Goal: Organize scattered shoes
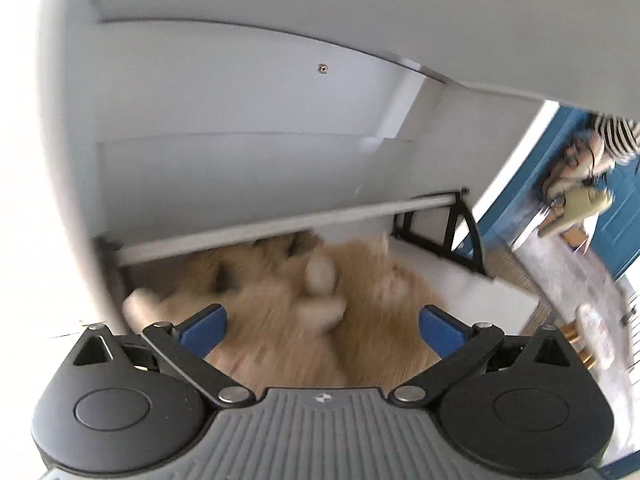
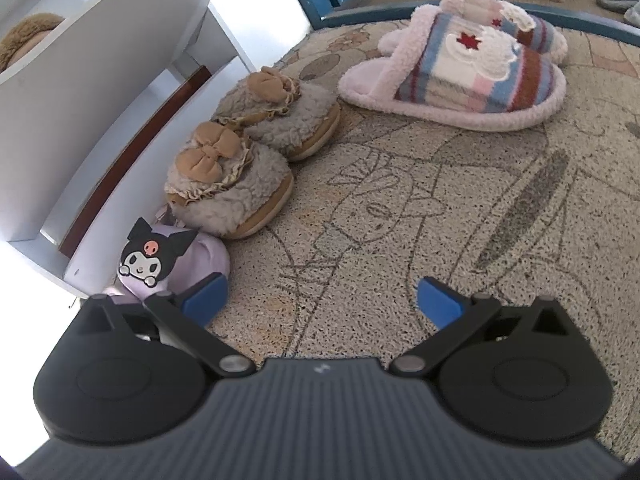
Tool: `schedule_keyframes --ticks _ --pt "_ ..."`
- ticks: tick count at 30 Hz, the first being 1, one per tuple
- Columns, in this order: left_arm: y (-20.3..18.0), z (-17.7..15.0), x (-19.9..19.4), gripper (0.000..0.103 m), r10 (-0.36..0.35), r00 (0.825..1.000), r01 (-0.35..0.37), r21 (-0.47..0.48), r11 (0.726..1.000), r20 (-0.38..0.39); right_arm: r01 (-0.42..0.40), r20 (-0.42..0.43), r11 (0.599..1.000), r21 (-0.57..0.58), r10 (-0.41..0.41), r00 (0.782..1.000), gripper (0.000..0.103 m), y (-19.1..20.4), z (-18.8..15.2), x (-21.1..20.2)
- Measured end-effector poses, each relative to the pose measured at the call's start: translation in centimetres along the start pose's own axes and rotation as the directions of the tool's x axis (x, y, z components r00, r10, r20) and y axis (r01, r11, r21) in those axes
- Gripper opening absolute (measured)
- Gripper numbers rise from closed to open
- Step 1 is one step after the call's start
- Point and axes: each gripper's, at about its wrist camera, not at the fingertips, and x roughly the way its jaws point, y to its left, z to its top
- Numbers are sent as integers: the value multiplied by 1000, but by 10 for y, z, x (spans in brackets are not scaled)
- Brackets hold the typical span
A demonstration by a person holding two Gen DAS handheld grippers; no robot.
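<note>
Just beyond open left gripper [image 1: 322, 322], tan slippers [image 1: 288, 304].

Slippers [image 2: 256, 140] beside cabinet [image 2: 80, 92], on rug [image 2: 440, 220]

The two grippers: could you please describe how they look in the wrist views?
The left gripper and right gripper look alike: blue pads on black linkage arms with silver pivot pins, two round black housings, and a grey ribbed body with a small white mark. No cables or sleeves show.
</note>
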Motion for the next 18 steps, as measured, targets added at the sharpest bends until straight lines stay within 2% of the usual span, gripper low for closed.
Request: schedule_keyframes --ticks 3,5,9,15,18 --pt "-2 -28 -19 103 0 1000 0 41 999 2 -4 2 1000 6 4 1000 103 0 0 0" --pt "-1 -35 -21 103 3 1000 -4 58 998 9 -6 3 1000 9 6 1000 103 -1 0 0" --pt "-3 -38 3 103 66 998 -68 71 995 23 -6 -9 1000 21 7 1000 103 -4 0 1" --pt "-3 -29 33 103 157 987 -155 -68 986 33 -6 -10 1000 19 6 1000 103 -3 0 2" --pt "2 -23 42 103 172 985 -167 -116 979 34 -5 -10 1000 19 6 1000 103 -3 0 2"
